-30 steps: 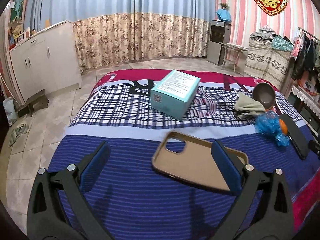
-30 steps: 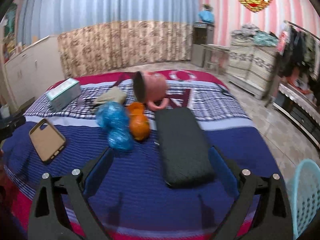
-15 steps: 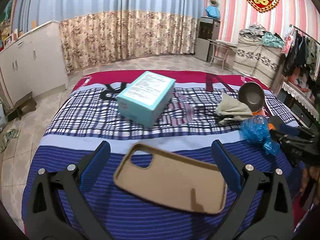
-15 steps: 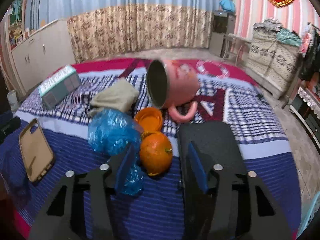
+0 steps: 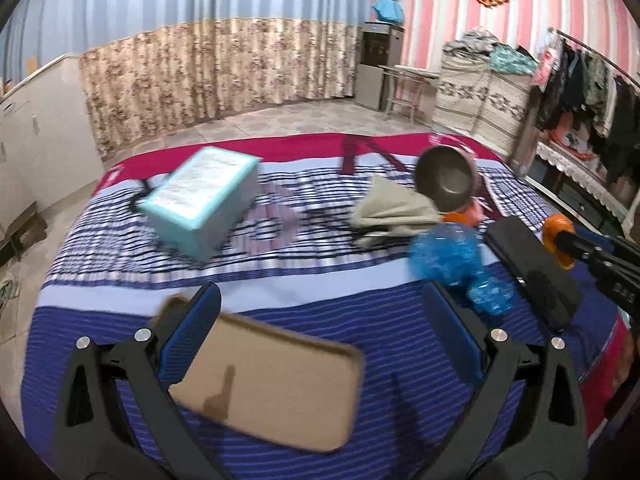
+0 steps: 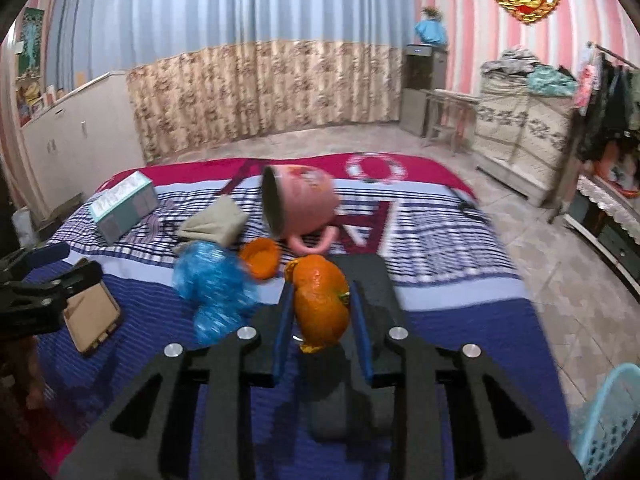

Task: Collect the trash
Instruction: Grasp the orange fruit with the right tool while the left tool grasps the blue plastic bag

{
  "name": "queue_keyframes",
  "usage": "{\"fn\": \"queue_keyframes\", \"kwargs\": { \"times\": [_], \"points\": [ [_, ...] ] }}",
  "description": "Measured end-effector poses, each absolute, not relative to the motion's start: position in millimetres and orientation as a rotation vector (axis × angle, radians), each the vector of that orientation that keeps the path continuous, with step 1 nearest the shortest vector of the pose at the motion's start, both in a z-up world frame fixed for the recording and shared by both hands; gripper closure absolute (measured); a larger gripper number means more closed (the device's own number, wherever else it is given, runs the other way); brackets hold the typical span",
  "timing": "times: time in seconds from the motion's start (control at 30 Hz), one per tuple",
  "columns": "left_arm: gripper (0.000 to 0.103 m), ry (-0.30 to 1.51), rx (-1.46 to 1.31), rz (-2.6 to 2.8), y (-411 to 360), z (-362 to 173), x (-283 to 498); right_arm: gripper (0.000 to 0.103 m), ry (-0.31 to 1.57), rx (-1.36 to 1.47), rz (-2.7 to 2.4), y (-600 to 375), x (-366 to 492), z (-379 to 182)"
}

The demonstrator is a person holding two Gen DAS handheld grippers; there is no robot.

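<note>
My right gripper is shut on an orange peel and holds it above the bed; it also shows in the left wrist view. A second orange peel piece and a crumpled blue plastic bag lie on the blanket; the bag also shows in the left wrist view. A crumpled beige tissue lies behind them. My left gripper is open and empty above a brown phone case.
A teal box, a tipped pink mug and a flat black case lie on the striped blanket. A light blue basket stands on the floor at the right of the bed.
My right gripper has closed on the orange peel and lifted it off the blanket. My left gripper has swung to the right over the phone case.
</note>
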State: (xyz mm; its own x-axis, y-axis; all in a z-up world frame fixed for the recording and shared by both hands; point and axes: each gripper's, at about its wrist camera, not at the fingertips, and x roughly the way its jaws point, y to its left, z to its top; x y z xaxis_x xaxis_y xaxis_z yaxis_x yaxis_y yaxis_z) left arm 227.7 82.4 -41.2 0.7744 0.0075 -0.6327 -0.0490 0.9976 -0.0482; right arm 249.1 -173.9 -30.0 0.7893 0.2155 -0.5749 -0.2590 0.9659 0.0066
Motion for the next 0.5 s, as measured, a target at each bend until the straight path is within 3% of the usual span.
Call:
{"fn": "queue_keyframes", "kwargs": {
  "times": [0.23, 0.33, 0.43, 0.47, 0.5],
  "points": [
    [0.006, 0.725, -0.061, -0.061, 24.3, -52.7, 259.6, 0.075, 0.603, -0.095, 0.133, -233.4, 209.3, -26.2],
    [0.015, 0.759, -0.052, -0.09, 4.3, -62.2, 276.1, 0.075, 0.607, -0.073, 0.089, -257.2, 194.9, -27.3],
    [0.04, 0.808, -0.054, -0.117, -9.5, -73.0, 293.9, 0.075, 0.599, -0.023, 0.05, -278.0, 183.6, -28.0],
    [0.058, 0.828, -0.056, -0.128, -13.0, -76.8, 297.9, 0.075, 0.595, -0.012, 0.04, -283.0, 180.9, -28.5],
    [0.064, 0.842, -0.07, -0.152, -13.5, -77.8, 299.3, 0.075, 0.588, -0.004, 0.029, -286.8, 177.3, -29.6]
  ]
}}
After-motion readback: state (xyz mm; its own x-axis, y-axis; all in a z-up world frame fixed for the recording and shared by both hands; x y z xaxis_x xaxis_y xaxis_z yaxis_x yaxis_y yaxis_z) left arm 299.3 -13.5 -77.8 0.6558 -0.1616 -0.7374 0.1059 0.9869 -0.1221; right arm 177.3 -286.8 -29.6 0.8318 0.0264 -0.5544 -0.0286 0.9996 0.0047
